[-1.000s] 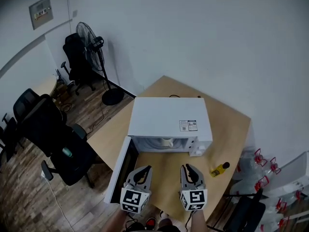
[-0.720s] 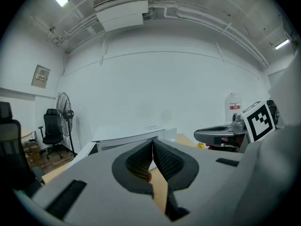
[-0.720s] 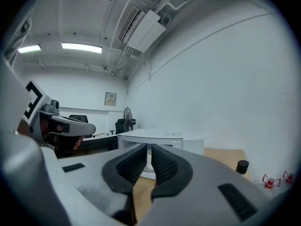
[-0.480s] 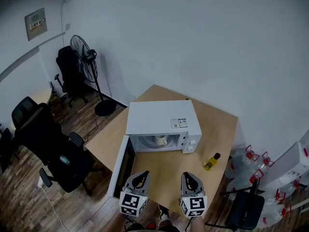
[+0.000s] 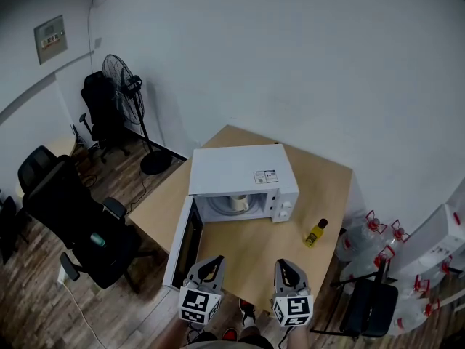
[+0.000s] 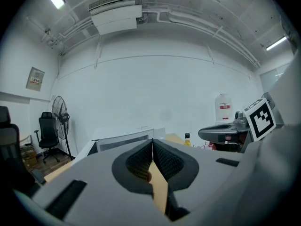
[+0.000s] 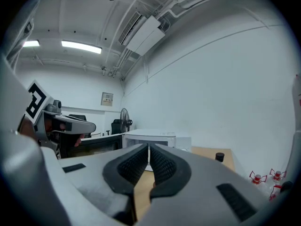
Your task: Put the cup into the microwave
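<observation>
Grey and nearest to me, my left gripper [image 5: 211, 263] and my right gripper [image 5: 286, 265] hang side by side at the near edge of the wooden table [image 5: 330, 195], each with its marker cube turned toward me. The left gripper view shows my ribbed pads [image 6: 141, 160] pressed together at the tips with nothing between them. The right gripper view shows the same of my other pair: closed and empty. Both point roughly level toward the white microwave [image 5: 236, 169], which stands well apart from them on the middle of the table. Its door [image 5: 184, 240] is swung wide open on my left side and reaches back toward the table's near edge. Inside the open cavity sits the cup [image 5: 238, 202], pale and touched by neither gripper. Just to the right of the microwave, on bare wood, stands a small yellow bottle [image 5: 314, 233] with a dark cap. Farther off on my left, black office chairs [image 5: 69, 209] stand on the plank floor, and a standing fan [image 5: 122, 86] is close to the white wall. On my right, past the table's edge, clear water jugs [image 5: 367, 235] with red handles are clustered on the floor.
</observation>
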Demonstrator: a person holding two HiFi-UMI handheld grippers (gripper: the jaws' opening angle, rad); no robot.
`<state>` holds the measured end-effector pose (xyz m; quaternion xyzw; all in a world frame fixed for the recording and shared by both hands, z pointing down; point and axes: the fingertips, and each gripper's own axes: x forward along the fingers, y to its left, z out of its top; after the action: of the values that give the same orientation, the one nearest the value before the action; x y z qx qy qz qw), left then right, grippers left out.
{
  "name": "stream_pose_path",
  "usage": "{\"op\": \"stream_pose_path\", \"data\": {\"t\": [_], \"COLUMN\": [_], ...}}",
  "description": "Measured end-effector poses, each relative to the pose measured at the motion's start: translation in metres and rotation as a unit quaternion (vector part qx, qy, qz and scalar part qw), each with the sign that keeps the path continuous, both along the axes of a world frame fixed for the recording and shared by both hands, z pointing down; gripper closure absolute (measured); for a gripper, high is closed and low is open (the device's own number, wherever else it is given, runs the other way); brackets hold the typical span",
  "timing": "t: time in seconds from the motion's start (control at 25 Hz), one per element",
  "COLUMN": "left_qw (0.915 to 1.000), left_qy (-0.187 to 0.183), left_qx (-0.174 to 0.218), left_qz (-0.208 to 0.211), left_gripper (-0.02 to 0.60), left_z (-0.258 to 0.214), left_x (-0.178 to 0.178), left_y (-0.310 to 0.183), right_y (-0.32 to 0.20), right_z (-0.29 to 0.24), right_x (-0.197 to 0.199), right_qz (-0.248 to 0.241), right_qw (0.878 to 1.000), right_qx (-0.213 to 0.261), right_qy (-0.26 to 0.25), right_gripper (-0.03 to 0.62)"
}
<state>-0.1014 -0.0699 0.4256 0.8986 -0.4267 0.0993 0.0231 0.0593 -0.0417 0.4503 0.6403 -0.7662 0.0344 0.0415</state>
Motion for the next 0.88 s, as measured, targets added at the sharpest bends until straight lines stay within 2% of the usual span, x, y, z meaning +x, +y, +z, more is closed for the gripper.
{"op": "stream_pose_path", "data": {"t": [0.88], "left_qw": [1.0000], "left_qy": [-0.001], "left_qx": [-0.001], "left_qz": [-0.010], "left_gripper": [0.558], "left_z": [-0.0015], "left_x": [0.0053], "left_y": [-0.0021], "right_y": [-0.0071], "right_z": [-0.0011], "right_x": [0.0046], "right_qz": [-0.011], "right_qw": [1.000], "right_qx": [0.000], "right_qy": [0.002], "right_gripper": [0.577]}}
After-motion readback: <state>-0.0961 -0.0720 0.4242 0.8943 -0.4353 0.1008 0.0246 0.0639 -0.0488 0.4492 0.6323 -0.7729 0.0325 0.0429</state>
